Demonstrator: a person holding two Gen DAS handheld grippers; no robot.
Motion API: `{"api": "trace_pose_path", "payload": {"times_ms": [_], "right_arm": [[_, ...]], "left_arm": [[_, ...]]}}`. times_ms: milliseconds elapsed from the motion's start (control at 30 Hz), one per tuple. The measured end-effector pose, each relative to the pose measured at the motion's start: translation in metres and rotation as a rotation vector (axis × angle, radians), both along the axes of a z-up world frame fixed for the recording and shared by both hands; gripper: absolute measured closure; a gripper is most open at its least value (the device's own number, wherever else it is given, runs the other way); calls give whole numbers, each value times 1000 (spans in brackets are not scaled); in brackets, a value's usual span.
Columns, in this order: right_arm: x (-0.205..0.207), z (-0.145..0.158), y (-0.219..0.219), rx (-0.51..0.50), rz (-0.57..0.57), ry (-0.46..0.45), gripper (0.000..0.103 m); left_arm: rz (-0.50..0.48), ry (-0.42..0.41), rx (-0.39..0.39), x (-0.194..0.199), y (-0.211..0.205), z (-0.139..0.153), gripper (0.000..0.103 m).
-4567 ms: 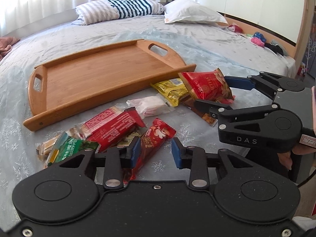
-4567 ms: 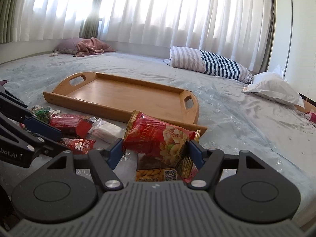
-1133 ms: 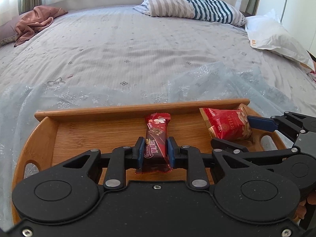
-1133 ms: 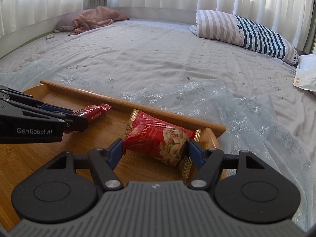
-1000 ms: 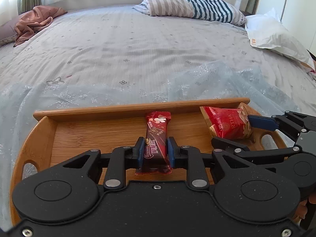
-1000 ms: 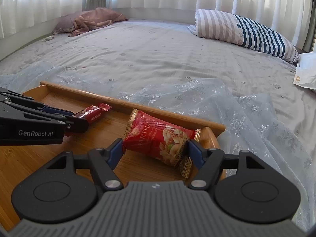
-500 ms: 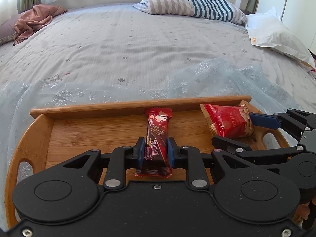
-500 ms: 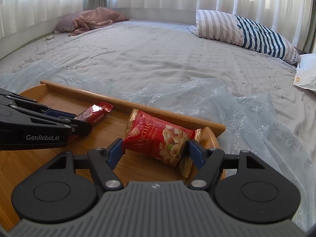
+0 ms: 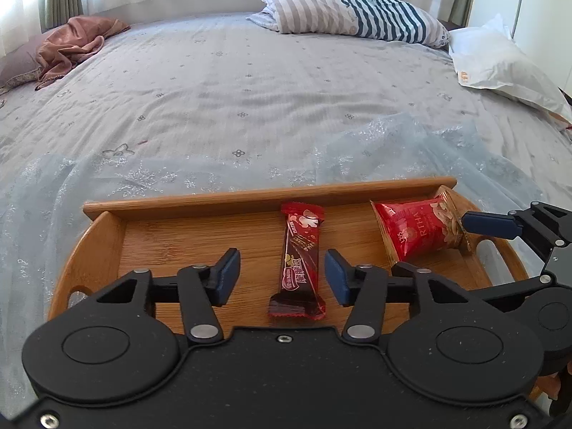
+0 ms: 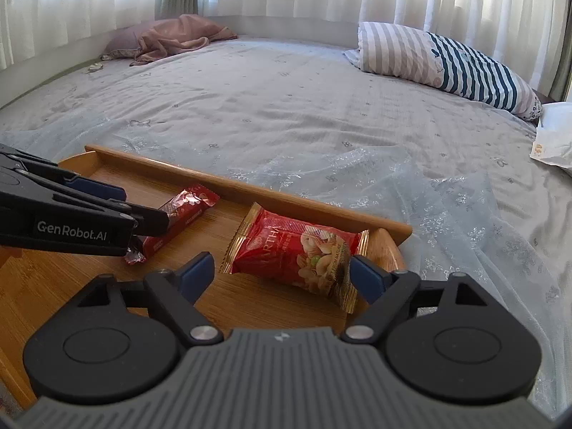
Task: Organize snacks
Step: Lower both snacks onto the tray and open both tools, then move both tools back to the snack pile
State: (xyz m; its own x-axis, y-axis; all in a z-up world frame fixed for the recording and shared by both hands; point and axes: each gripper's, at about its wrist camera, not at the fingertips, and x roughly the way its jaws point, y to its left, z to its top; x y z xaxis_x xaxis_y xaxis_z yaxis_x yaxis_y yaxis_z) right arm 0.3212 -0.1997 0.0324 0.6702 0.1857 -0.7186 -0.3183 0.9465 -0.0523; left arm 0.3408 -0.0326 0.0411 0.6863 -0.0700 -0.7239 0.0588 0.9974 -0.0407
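Observation:
A wooden tray (image 9: 200,236) lies on the bed. A dark red chocolate bar (image 9: 299,261) lies flat on it between the open jaws of my left gripper (image 9: 282,271), untouched by either pad. A red nut packet (image 10: 296,250) lies on the tray's right end between the open jaws of my right gripper (image 10: 282,271); its right corner is at the right pad. The bar also shows in the right wrist view (image 10: 182,211), and the packet in the left wrist view (image 9: 414,232). My right gripper's fingers (image 9: 489,223) reach in from the right there.
The tray (image 10: 53,286) sits on a sheer sparkly cloth (image 9: 393,150) over a grey bedsheet. A striped pillow (image 9: 350,10) and a white pillow (image 9: 500,64) lie at the far right, a pink-brown blanket (image 9: 68,43) at the far left. Curtains hang behind.
Both grippers have opened. The left one let go of the chocolate bar, the right one let go of the nut packet; both snacks now lie on the tray.

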Motion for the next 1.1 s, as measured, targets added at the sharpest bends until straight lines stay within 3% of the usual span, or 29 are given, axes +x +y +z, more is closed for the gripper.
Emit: {"api": "trace_pose_path", "payload": {"times_ms": [200, 533, 800, 967, 1100], "right_arm": [[-21, 15, -3, 20, -4, -30, 11], [-79, 34, -14, 48, -38, -106, 11], [-124, 34, -22, 70, -118, -165, 7], [-148, 36, -22, 100, -140, -200, 5], [-167, 35, -19, 102, -155, -232, 2]], "left_arm": [[-2, -16, -20, -29, 9, 12, 26], [-47, -83, -39, -101, 18, 30, 17], [-87, -138, -80, -157, 19, 36, 13], [-98, -162, -99, -186, 18, 34, 5], [-105, -186, -71, -207, 14, 33, 4]]}}
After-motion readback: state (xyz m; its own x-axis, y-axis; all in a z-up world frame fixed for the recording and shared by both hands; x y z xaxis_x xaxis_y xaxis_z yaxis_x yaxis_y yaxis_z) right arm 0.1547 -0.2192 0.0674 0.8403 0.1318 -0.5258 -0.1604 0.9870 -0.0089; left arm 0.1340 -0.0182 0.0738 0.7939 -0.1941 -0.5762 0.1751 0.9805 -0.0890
